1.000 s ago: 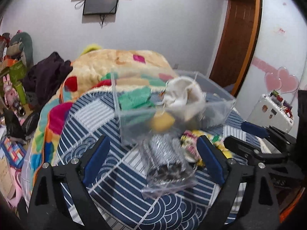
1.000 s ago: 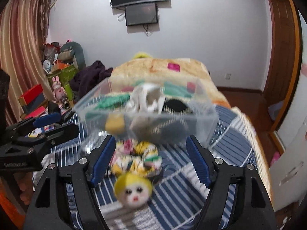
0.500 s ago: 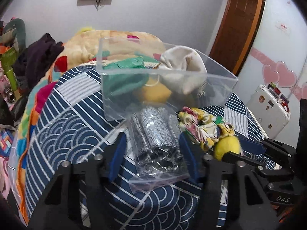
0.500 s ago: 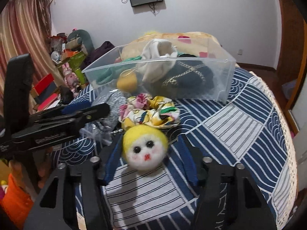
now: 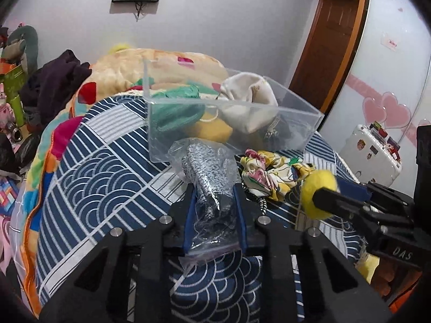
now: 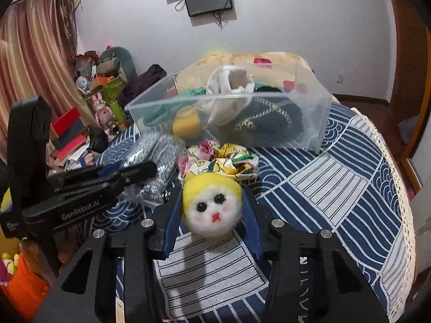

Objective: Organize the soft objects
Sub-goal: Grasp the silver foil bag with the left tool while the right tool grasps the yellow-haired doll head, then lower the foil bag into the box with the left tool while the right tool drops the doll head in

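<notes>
My left gripper (image 5: 214, 210) is shut on a clear plastic bag of grey knit fabric (image 5: 210, 172) lying on the blue patterned bedspread (image 5: 102, 177). My right gripper (image 6: 211, 210) is shut on the yellow-haired head of a soft doll (image 6: 211, 204), whose floral cloth body (image 6: 221, 158) lies behind it. The doll also shows in the left wrist view (image 5: 319, 191). Just beyond stands a clear plastic box (image 5: 231, 123) holding a green cloth, a yellow item, a cream pouch and a dark bag; it also shows in the right wrist view (image 6: 309, 118).
A folded colourful quilt (image 5: 161, 67) lies behind the box. Dark clothes (image 5: 54, 80) and piled clutter (image 6: 89, 113) are at the left of the bed. A white suitcase (image 5: 371, 153) stands at the right. The bedspread's lace edge (image 6: 404, 202) falls away on the right.
Both grippers came down and forward, then closed: the left onto the bagged grey fabric, the right onto the doll's head. The box now sits further back in both views.
</notes>
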